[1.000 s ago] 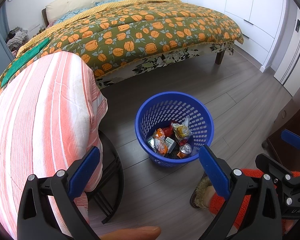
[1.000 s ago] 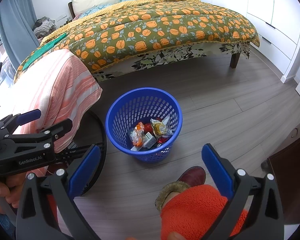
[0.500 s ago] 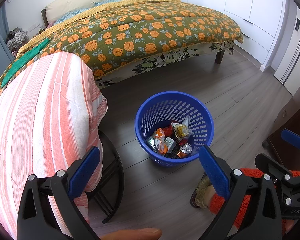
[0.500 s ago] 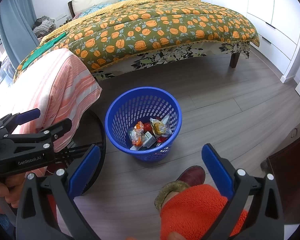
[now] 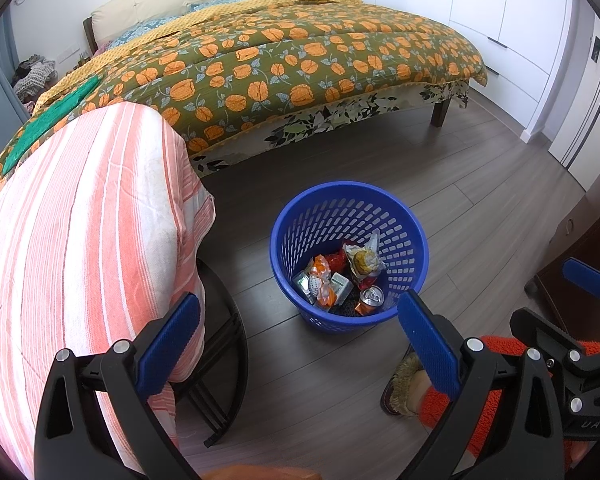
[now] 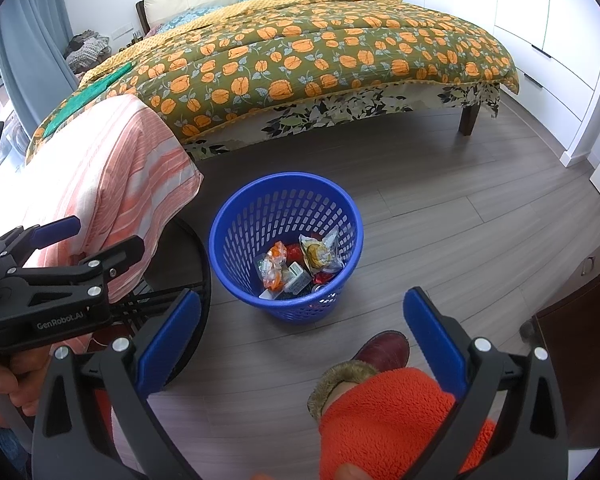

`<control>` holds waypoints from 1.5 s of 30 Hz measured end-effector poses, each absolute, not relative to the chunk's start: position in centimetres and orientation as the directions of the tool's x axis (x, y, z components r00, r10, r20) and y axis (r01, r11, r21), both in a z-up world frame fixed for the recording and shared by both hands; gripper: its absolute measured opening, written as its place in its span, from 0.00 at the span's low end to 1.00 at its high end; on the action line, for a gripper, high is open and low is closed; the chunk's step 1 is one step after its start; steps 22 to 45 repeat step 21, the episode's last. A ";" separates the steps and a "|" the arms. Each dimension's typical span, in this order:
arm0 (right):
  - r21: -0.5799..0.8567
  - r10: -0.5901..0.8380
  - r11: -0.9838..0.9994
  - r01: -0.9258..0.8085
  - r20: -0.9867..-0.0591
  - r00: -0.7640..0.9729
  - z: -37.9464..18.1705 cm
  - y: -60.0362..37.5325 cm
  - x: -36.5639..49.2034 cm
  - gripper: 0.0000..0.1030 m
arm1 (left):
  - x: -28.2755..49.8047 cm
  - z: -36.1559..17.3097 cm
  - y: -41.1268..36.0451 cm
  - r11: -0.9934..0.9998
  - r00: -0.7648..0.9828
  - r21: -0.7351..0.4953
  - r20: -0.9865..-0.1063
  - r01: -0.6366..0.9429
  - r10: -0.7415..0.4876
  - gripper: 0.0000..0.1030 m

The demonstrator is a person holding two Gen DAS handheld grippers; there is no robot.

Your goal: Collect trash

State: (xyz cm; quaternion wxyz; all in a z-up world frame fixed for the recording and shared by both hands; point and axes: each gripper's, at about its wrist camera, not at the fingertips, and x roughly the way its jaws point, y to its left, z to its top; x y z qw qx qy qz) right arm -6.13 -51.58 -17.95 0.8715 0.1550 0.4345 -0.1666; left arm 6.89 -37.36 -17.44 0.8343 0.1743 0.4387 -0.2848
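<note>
A blue perforated trash basket (image 5: pixel 396 216) stands on the wooden floor; it also shows in the right wrist view (image 6: pixel 240 216). Inside lie several pieces of trash: snack wrappers (image 5: pixel 362 258), a small carton (image 5: pixel 342 286) and a drink can (image 5: pixel 372 298). My left gripper (image 5: pixel 298 334) is open and empty, held above the floor just short of the basket. My right gripper (image 6: pixel 300 332) is open and empty, also above the floor near the basket. Each gripper shows in the other's view, the right one (image 5: pixel 580 308) and the left one (image 6: pixel 60 260).
A chair draped with a pink striped towel (image 5: pixel 80 240) stands left of the basket. A bed with an orange floral quilt (image 5: pixel 300 60) fills the back. White wardrobes (image 5: pixel 500 8) line the right wall. The person's slippered foot (image 6: pixel 380 354) and orange trouser leg are below the right gripper. Dark furniture (image 6: pixel 580 340) stands at right.
</note>
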 end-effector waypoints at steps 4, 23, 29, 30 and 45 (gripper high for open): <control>0.125 -0.155 0.897 0.425 -0.809 0.567 -18.0 -51.6 -6.1 0.95 | 6.7 -17.8 -37.1 0.778 0.452 0.042 -0.833 0.626 -0.318 0.95; 0.125 -0.155 0.897 0.425 -0.810 0.565 -18.1 -51.8 -6.3 0.95 | 6.1 -17.5 -37.1 0.778 0.455 0.064 -0.840 0.626 -0.296 0.94; 0.125 -0.155 0.897 0.425 -0.810 0.565 -18.1 -51.8 -6.3 0.95 | 6.1 -17.5 -37.1 0.778 0.455 0.064 -0.840 0.626 -0.296 0.94; 0.125 -0.155 0.897 0.425 -0.810 0.565 -18.1 -51.8 -6.3 0.95 | 6.1 -17.5 -37.1 0.778 0.455 0.064 -0.840 0.626 -0.296 0.94; 0.125 -0.155 0.897 0.425 -0.810 0.565 -18.1 -51.8 -6.3 0.95 | 6.1 -17.5 -37.1 0.778 0.455 0.064 -0.840 0.626 -0.296 0.94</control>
